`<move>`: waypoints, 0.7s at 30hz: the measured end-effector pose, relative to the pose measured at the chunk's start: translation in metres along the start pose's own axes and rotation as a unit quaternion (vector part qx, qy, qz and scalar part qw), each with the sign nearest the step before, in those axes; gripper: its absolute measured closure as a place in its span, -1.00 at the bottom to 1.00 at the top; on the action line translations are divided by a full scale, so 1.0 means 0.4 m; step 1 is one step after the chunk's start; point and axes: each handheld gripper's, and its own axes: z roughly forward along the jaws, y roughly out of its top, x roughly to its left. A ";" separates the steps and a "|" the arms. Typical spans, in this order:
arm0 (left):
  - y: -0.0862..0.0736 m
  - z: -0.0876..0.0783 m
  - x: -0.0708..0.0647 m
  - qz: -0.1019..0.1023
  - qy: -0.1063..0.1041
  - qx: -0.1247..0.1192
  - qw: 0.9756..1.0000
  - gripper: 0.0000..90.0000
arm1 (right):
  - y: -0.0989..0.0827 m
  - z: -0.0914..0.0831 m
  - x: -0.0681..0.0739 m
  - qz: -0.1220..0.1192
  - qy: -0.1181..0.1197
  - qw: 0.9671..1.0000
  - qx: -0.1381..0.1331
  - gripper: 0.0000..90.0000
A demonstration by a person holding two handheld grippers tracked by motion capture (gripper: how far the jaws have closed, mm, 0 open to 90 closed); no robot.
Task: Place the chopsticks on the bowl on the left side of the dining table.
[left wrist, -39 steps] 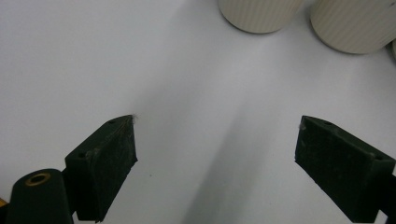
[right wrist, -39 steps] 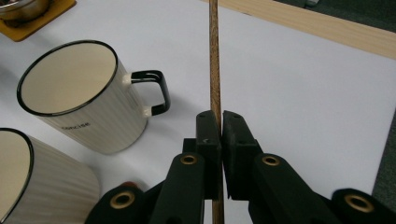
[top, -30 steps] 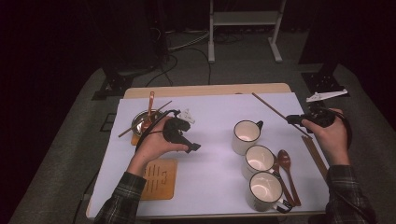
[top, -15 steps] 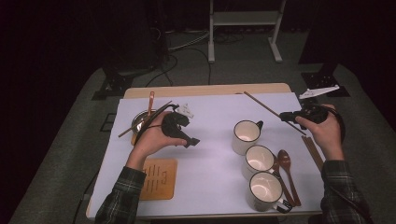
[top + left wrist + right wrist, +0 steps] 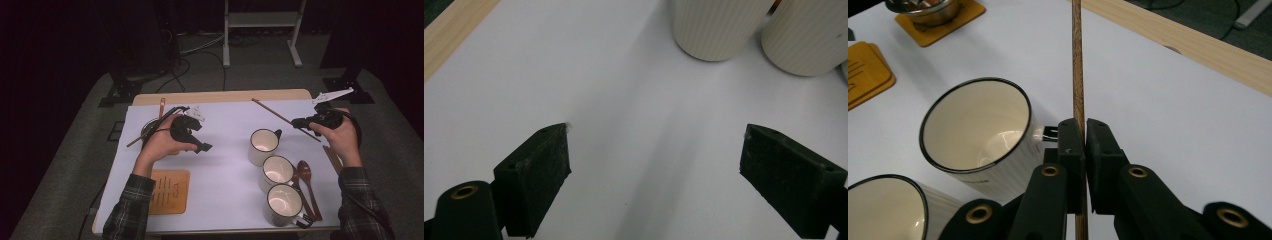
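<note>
Wooden chopstick (image 5: 285, 119), clamped in right tongs (image 5: 296, 122), has shifted leftward above the mugs (image 5: 263, 146).

Three mugs (image 5: 278, 172) stand in a row left of the spoon (image 5: 306, 179).

Bright, even light falls on the white table sheet (image 5: 225, 150) (dark surroundings), shadows soft, close views sharp.

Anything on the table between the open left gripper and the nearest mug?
No. The high view shows bare white tabletop between the left gripper and the nearest mug; the left gripper view agrees.
</note>
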 end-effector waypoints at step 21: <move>-0.002 -0.015 -0.006 0.008 -0.010 -0.008 1.000 -0.75 | 0.039 0.051 0.042 -0.051 0.052 0.997 0.011 0.89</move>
